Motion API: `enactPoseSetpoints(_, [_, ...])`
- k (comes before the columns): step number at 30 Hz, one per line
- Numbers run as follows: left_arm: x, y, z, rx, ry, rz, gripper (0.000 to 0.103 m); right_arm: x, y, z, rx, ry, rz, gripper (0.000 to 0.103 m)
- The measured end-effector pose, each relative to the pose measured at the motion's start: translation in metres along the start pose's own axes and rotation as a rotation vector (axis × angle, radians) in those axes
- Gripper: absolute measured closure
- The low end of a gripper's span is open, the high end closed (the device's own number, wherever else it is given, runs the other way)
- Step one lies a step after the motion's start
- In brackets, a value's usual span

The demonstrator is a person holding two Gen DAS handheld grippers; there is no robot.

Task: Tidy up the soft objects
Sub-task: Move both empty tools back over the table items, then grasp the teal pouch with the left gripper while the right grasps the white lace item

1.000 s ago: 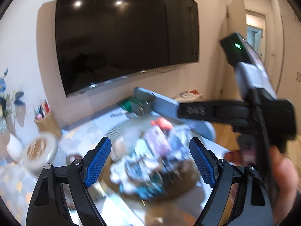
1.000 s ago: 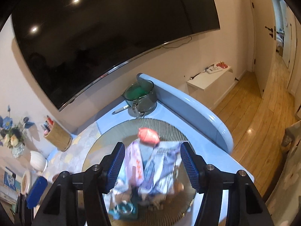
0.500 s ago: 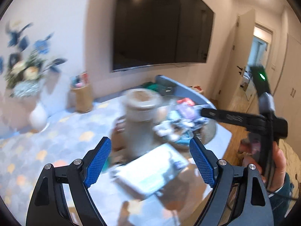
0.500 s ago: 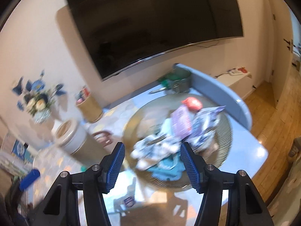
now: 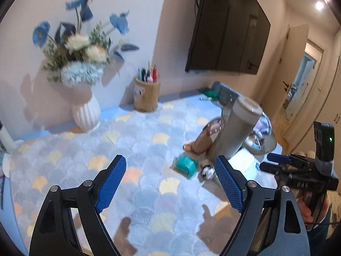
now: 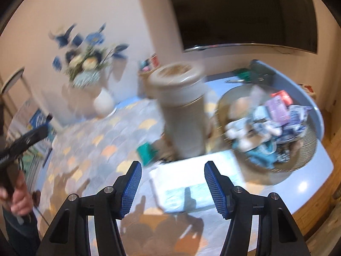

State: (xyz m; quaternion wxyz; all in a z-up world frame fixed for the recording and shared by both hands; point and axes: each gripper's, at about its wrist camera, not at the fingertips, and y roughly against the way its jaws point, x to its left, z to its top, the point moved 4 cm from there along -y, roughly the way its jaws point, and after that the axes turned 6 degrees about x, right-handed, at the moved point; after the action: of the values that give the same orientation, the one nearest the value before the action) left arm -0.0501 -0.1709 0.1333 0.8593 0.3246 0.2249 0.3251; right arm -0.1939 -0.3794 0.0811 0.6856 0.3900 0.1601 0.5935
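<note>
I am holding two grippers above a table covered by a shell-patterned cloth (image 5: 132, 132). Over the last second both cameras have swung away from the round tray (image 6: 307, 140) of soft things, which filled both views a second ago and now sits to my right. I judge this means I am turning to whatever is lying loose on the cloth, and that nothing has been sorted yet.

My left gripper (image 5: 170, 181) is hanging wide apart, holding nothing. My right gripper (image 6: 172, 183) is also spread wide and empty, hovering over a white flat pack (image 6: 191, 183).

The pack is lying flat at the near edge of the table, just in front of a tall grey canister (image 6: 181, 111). Its long axis is running left to right across my right fingers, tilted slightly, with its printed blue end towards me.

A small teal packet (image 5: 185, 166) is lying just left of the canister base, beside a tan pouch (image 5: 202, 143). Motion blur is hiding finer detail. A vase of blue flowers (image 5: 85, 111) and a pen holder (image 5: 146, 98) are standing by the wall.
</note>
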Motion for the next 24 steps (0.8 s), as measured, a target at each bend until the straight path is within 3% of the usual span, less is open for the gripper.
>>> enactPoseSetpoints(12, [-0.010,-0.080,-0.018,0.116,-0.126,-0.140,0.019,0.047,-0.055,-0.036,0.067,-0.015,0.013,0.043])
enactPoseSetpoints(17, [-0.001,-0.115,-0.014,0.137,-0.088,-0.186,0.019,0.050,-0.065,-0.034,0.027,-0.045,0.003,0.047])
enactPoseSetpoints(24, [0.023,-0.143,-0.009,0.175,-0.028,-0.229,0.019,0.066,-0.099,-0.021,0.049,-0.002,-0.042,0.048])
